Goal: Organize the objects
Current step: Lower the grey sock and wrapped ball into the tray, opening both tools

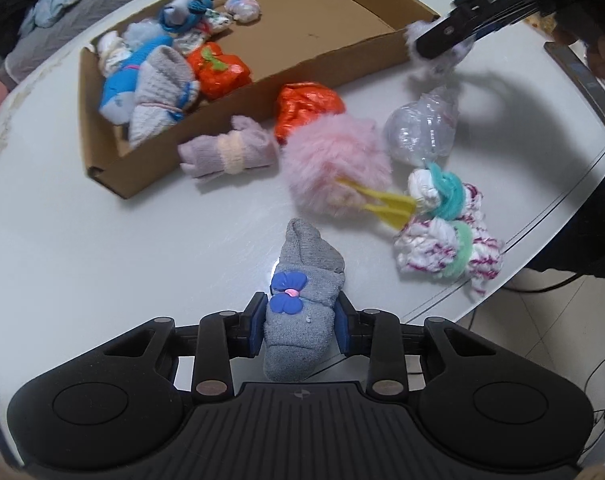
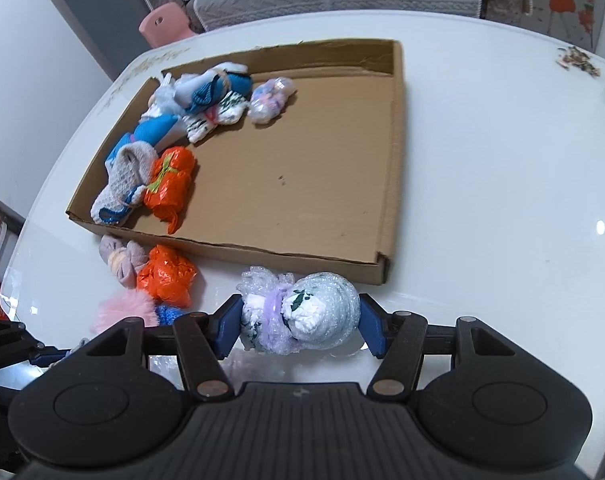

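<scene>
At six o'clock in the left wrist view, the left gripper (image 1: pixel 301 330) has its jaws pressed against both sides of a grey sock roll (image 1: pixel 300 320), a soft knitted bundle with a smooth blue butterfly clip (image 1: pixel 287 293) on top, lying on the glossy white surface (image 1: pixel 102 260). At twelve o'clock from it sits a fluffy pink pompom (image 1: pixel 334 164) with a yellow plastic clip (image 1: pixel 386 204), and at two o'clock two white yarn bundles streaked magenta (image 1: pixel 450 252), banded in teal and green. A crinkled clear plastic bundle (image 1: pixel 420 128) lies at one o'clock, a shiny orange foil bundle (image 1: pixel 306 106) and a lilac sock roll (image 1: pixel 228 152) toward eleven o'clock, both just outside the shallow cardboard tray (image 1: pixel 106 172).

In the right wrist view, the right gripper (image 2: pixel 300 322) holds a rounded bubble-wrap bundle (image 2: pixel 302 312) with a lilac frilly band; its jaws stand at a middling width, closed on the bundle's two sides, just off the tray's near wall (image 2: pixel 302 256). The tray's floor is flat brown card, with knitted socks and another orange foil parcel (image 2: pixel 170 184) heaped at its ten o'clock corner.
</scene>
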### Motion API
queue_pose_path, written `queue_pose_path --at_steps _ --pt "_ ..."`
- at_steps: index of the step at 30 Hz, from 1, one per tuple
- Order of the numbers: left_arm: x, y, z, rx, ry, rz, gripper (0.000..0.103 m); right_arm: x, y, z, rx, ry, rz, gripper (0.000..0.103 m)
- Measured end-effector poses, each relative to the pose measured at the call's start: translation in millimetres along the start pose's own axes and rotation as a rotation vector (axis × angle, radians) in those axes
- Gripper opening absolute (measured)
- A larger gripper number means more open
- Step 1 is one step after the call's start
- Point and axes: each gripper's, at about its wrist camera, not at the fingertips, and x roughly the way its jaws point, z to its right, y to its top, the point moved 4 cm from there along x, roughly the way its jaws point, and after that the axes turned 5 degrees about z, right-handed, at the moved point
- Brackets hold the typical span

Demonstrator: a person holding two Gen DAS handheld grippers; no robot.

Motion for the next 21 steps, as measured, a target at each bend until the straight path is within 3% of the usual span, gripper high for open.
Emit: queue_pose_path --at_steps 4,12,16,21 --pt "-23.7 15.3 -20.5 -0.059 0.016 0.062 0.040 -18.1 6.9 12.9 0.024 -0.005 0.050 0.056" --pt "-78.6 81.6 -60.8 -0.213 0.059 0.300 0.040 -52.1 31.9 33.5 0.070 -0.037 0.228 0.056" --pt "-74.5 117.8 -65.6 -0.235 0.053 0.350 0.040 -62.1 47.8 32.5 0.060 -0.042 0.330 0.056" --pt "-54.1 164.9 -50.5 -0.179 0.035 0.371 0.040 -60.2 78.4 23.9 0.010 -0.021 0.436 0.056"
